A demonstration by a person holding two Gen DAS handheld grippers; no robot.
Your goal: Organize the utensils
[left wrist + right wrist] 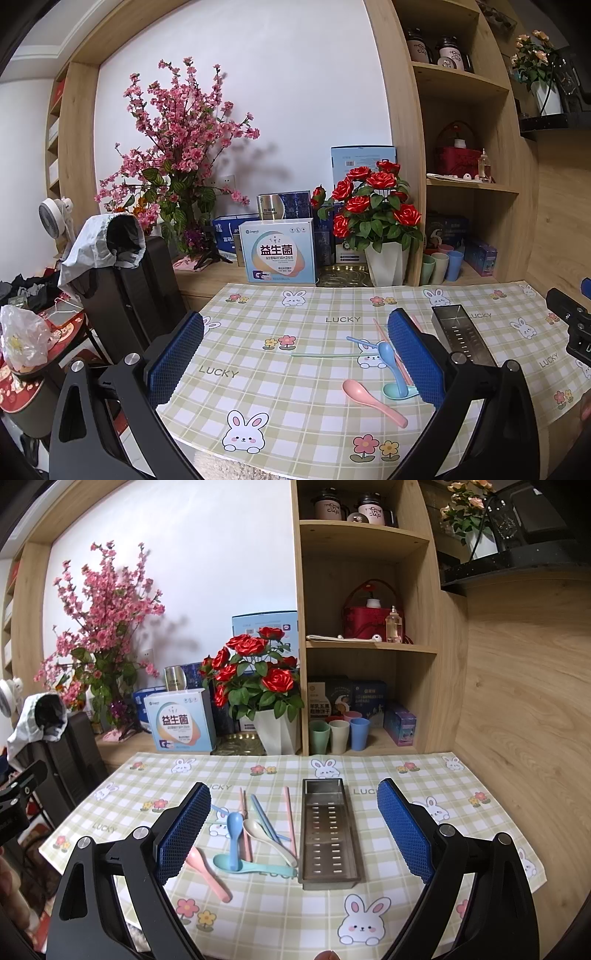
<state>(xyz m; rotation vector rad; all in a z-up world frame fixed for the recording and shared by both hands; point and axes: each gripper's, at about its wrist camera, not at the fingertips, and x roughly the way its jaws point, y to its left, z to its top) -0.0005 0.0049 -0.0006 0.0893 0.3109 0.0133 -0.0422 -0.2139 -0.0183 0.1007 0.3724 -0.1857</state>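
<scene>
- Checked bunny-print cloth covers my desk [406, 775], with shelves and flower pots behind it.
- Utensils lie loose in a heap left of the steel tray [330, 830]: a blue spoon [234, 830], a white spoon [266, 836], a teal spoon [255, 866], a pink spoon [207, 873], and chopsticks [290, 819] beneath and beside them.
- Most handles, like the empty tray's long axis, run away from me toward the shelves; the teal spoon lies crosswise, its handle end just beside the tray.
- My right tongs [295, 834] stand wide and hold nothing, above the desk, the heap and tray both showing between the pads.
- My left tongs [295, 354] are equally wide and empty; the heap sits by their right pad [413, 354].
- I judge either hand could reach; the right is squarer to the tray.
</scene>
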